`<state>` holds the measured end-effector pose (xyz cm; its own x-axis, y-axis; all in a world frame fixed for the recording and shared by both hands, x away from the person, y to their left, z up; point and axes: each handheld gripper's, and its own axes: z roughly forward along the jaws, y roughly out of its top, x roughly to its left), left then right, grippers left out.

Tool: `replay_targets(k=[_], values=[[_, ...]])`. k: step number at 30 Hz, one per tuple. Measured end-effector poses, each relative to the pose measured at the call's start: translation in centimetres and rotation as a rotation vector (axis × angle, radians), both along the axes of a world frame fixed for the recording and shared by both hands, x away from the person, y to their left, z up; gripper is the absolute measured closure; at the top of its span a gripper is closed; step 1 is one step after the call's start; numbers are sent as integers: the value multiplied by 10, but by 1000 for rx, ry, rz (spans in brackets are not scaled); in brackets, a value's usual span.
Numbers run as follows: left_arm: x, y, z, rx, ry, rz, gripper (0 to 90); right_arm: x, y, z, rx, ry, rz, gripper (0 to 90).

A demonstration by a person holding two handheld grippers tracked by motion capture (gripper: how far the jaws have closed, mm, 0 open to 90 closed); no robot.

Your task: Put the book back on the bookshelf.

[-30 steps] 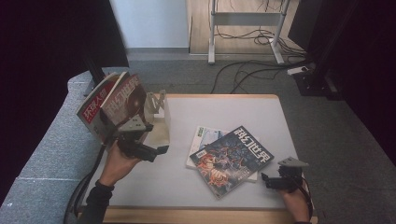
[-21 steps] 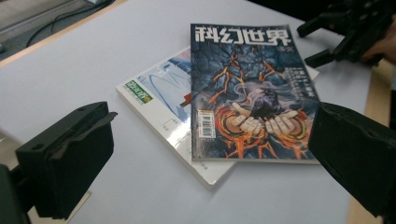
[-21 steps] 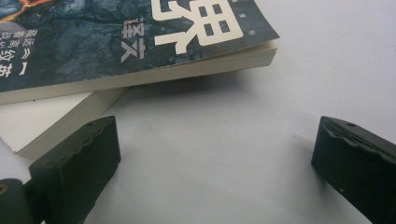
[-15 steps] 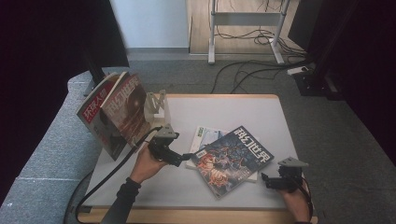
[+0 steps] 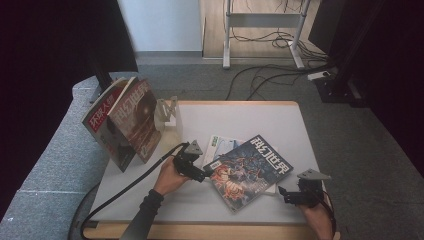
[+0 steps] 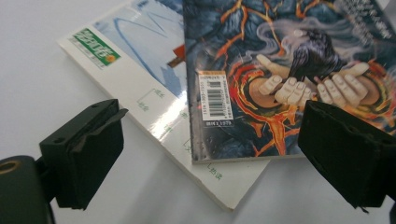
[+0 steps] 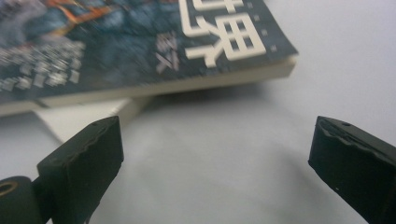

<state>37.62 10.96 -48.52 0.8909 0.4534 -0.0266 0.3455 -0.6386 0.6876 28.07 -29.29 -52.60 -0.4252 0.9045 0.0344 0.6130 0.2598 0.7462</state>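
Observation:
A dark-covered magazine (image 5: 248,172) lies askew on a white-covered one (image 5: 220,145) near the middle of the white table (image 5: 250,120). My left gripper (image 5: 207,175) sits low at the dark magazine's left corner. In the left gripper view that corner with its barcode (image 6: 215,102) lies between the jaws of my left gripper (image 6: 210,158), and the pads do not touch it. The jaws have just been closing a little and still stand wide. My right gripper (image 5: 286,194) rests open near the front right edge. The dark magazine's edge (image 7: 154,84) lies ahead of my right gripper (image 7: 215,163), whose jaws hold nothing.
Two magazines (image 5: 127,122) stand upright against a pale rack (image 5: 170,112) at the table's left edge. A grey padded surface (image 5: 55,160) runs along the left. The left gripper's black cable (image 5: 125,187) trails over the front left of the table.
My left hand has come away from the upright magazines and moved right and down to the flat magazines' left corner. The right gripper has stayed in place.

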Motion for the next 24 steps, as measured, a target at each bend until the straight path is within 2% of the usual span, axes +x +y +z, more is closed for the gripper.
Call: replay_targets(k=[1,5,8,11,14,17,24], values=[[0,-2,-2,-12,6,-1,67,-1,1,3,9,-2,4,33],[0,-12,-8,-11,14,-20,74,-2,10,10,21,-13,43,36],[1,-15,-14,-27,25,-19,84,-1,19,13,23,-18,65,36],[1,-17,-20,-3,32,-20,84,1,27,12,24,-14,85,36],[1,-18,-23,-19,58,-30,91,4,34,9,25,7,101,37],[-3,-20,-23,-31,60,-45,107,7,39,4,14,30,105,10],[-8,-23,-24,-32,57,-18,113,16,37,3,30,53,131,0]])
